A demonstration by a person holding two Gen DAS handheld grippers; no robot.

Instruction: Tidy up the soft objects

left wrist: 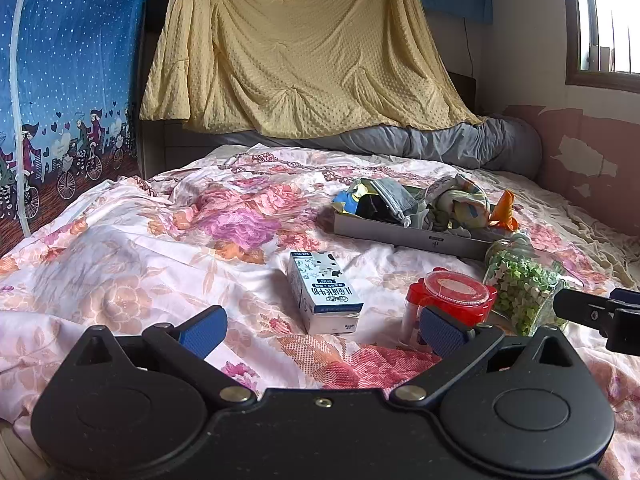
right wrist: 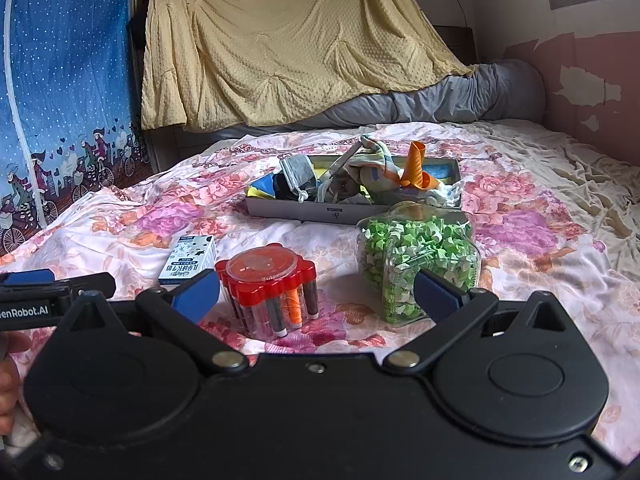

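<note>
Both grippers hover low over the floral bedspread (left wrist: 120, 264), left gripper (left wrist: 322, 330) and right gripper (right wrist: 316, 290) alike with jaws spread and empty. Just ahead stand a red thread box (right wrist: 268, 276), a jar of green paper stars (right wrist: 416, 248) and a milk carton (left wrist: 324, 292): hard things. The soft objects (right wrist: 360, 178) already sit heaped in the shallow grey tray (right wrist: 312, 212) beyond. Sorting looks nearly finished; next, I judge, scan the bed for any cloth left outside.
</note>
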